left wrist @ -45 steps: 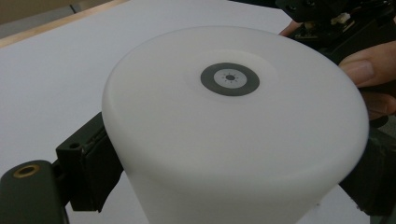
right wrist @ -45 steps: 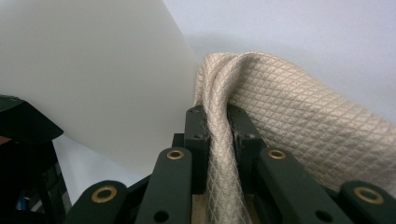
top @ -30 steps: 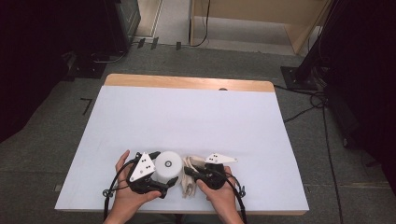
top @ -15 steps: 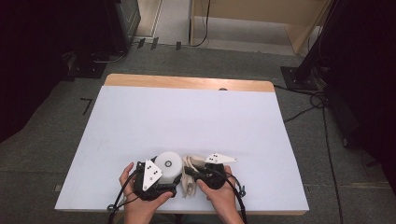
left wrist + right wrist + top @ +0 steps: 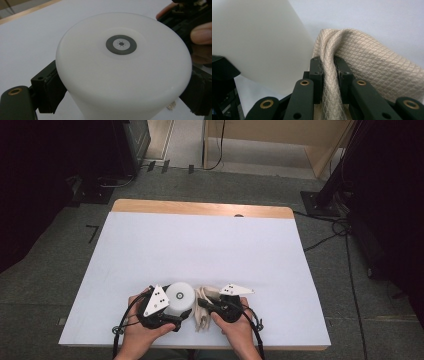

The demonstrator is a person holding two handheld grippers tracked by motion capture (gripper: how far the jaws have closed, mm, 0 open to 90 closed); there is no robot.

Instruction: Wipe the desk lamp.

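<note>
1. Your left gripper clamps the white canister, low and centre-left in the high view, base on the table.
2. Your right gripper is pinched on a fold of the beige cloth, just beside the canister.
3. You appear set to wipe; next, bring cloth against canister, keeping both grips firm.

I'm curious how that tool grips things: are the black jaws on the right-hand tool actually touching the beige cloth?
Touching. In the right gripper view, the right gripper has both jaws pressed against a bunched fold of the beige cloth, with no gap on either side.
</note>
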